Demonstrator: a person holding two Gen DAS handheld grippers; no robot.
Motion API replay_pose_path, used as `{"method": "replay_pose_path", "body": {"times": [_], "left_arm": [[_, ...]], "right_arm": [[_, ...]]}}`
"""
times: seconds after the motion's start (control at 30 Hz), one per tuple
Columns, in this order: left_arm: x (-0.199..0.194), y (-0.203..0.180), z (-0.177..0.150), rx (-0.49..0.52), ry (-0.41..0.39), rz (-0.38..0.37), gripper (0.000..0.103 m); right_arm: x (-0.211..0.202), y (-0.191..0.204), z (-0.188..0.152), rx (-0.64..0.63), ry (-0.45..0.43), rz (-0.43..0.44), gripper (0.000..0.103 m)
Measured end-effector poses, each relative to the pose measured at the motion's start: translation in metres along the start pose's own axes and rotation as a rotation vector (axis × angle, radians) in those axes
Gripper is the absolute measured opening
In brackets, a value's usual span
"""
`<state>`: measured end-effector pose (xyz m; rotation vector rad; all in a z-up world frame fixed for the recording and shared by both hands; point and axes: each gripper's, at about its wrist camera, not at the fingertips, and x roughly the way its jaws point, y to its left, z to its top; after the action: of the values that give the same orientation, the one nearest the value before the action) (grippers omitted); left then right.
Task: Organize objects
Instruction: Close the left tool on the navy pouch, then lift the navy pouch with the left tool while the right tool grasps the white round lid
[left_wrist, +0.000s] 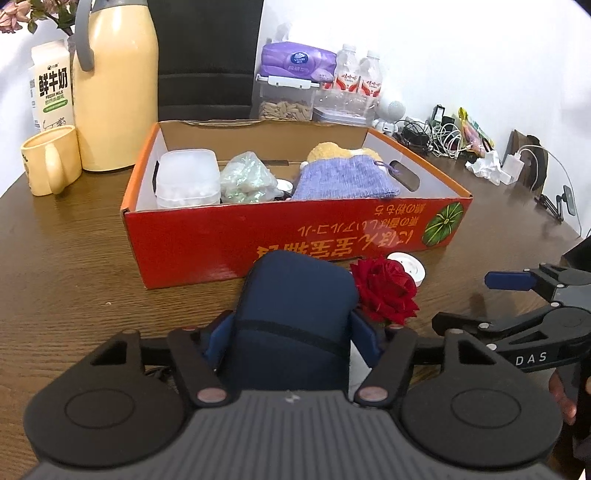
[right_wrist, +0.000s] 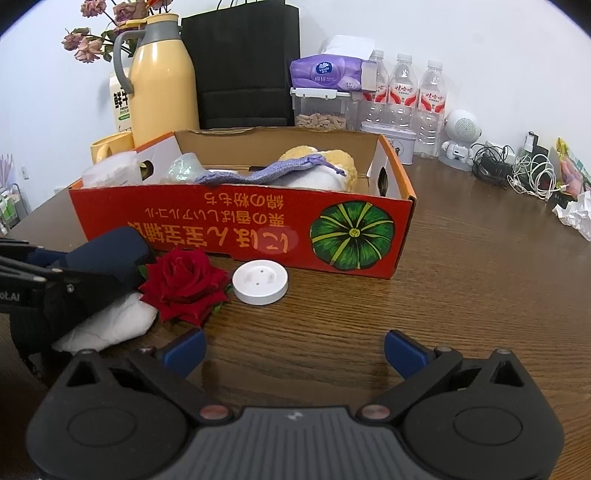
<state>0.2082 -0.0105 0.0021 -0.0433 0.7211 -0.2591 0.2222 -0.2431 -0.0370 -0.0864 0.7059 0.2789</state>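
A dark blue soft case (left_wrist: 295, 306) sits between the blue pads of my left gripper (left_wrist: 290, 334), which press on its two sides just in front of the red cardboard box (left_wrist: 207, 240). The right wrist view shows the case (right_wrist: 110, 247) over a white cloth (right_wrist: 110, 325). A red rose (left_wrist: 388, 291) and a white round disc (left_wrist: 412, 267) lie right of it on the table. The box holds a clear tub (left_wrist: 188, 177), a greenish bag (left_wrist: 247, 177), a purple knit pouch (left_wrist: 343, 177) and a yellow plush (left_wrist: 328, 151). My right gripper (right_wrist: 295, 350) stands open over bare wood, nothing between its fingers.
A yellow jug (left_wrist: 114, 88), a mug (left_wrist: 51, 162) and a milk carton (left_wrist: 50, 85) stand at the back left. Behind the box are a black bag (right_wrist: 240, 62), a tissue pack (right_wrist: 325, 72) and water bottles (right_wrist: 402, 92). Cables (right_wrist: 517, 173) lie at the right.
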Motion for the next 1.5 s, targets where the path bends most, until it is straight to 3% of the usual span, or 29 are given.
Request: {"method": "replay_pose_path", "body": {"times": [0.37, 0.6, 0.67, 0.83, 1.1, 1.5], "left_arm": [[-0.015, 0.007, 0.005, -0.062, -0.038, -0.003, 0.064], [-0.018, 0.008, 0.006, -0.080, -0.044, 0.003, 0.064], [-0.019, 0.008, 0.005, -0.080, -0.044, 0.006, 0.064], [-0.019, 0.009, 0.005, -0.084, -0.045, 0.011, 0.064], [-0.019, 0.009, 0.005, -0.086, -0.046, 0.016, 0.064], [-0.023, 0.010, 0.003, -0.080, -0.062, 0.019, 0.062]], "right_arm": [[0.006, -0.002, 0.012, -0.025, -0.014, -0.013, 0.103], [0.025, 0.001, 0.028, -0.047, -0.007, 0.026, 0.092], [0.030, 0.001, 0.031, -0.046, 0.000, 0.036, 0.082], [0.038, 0.002, 0.037, -0.037, -0.005, 0.071, 0.073], [0.044, 0.004, 0.039, -0.038, -0.004, 0.114, 0.038], [0.024, 0.005, 0.032, -0.038, -0.064, 0.114, 0.038]]}}
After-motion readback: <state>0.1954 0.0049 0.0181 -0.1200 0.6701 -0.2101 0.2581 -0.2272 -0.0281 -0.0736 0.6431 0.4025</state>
